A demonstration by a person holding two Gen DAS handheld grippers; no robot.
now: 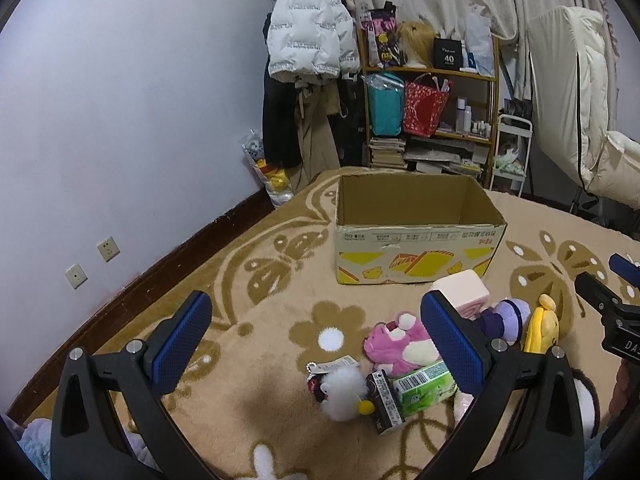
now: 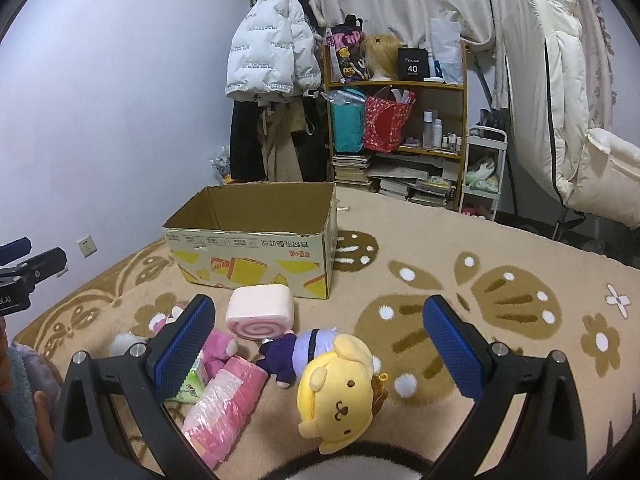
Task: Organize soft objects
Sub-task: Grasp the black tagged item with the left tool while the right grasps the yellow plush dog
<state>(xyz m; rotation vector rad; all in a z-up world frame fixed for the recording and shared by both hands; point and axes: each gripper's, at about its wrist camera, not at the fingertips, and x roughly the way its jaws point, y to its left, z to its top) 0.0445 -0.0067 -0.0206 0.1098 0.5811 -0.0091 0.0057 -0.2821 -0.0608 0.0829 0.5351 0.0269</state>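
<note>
Fuzzy yellow dog plush (image 2: 340, 392) lower centre, corrugated cardboard box (image 2: 256, 248) open-topped behind, left gripper (image 1: 316, 344) and right gripper (image 2: 320, 344) both spread wide — empty, bare patterned carpet (image 2: 500, 304) at right.

I see a matt corrugated cardboard box (image 2: 256, 248) on the fuzzy pile rug (image 2: 500, 248). My right gripper (image 2: 320, 352) has dimpled blue rubber pads (image 2: 452, 348) on matt black plastic. The yellow dog toy (image 2: 340, 396) is soft plush; the pink packet (image 2: 224, 412) is glossy, crinkled plastic film.

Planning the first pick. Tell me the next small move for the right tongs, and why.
Probably lower the right tongs, open and empty, onto the yellow dog plush lying between their fingers. It is the nearest soft toy, and the cardboard box beyond stands open.
</note>
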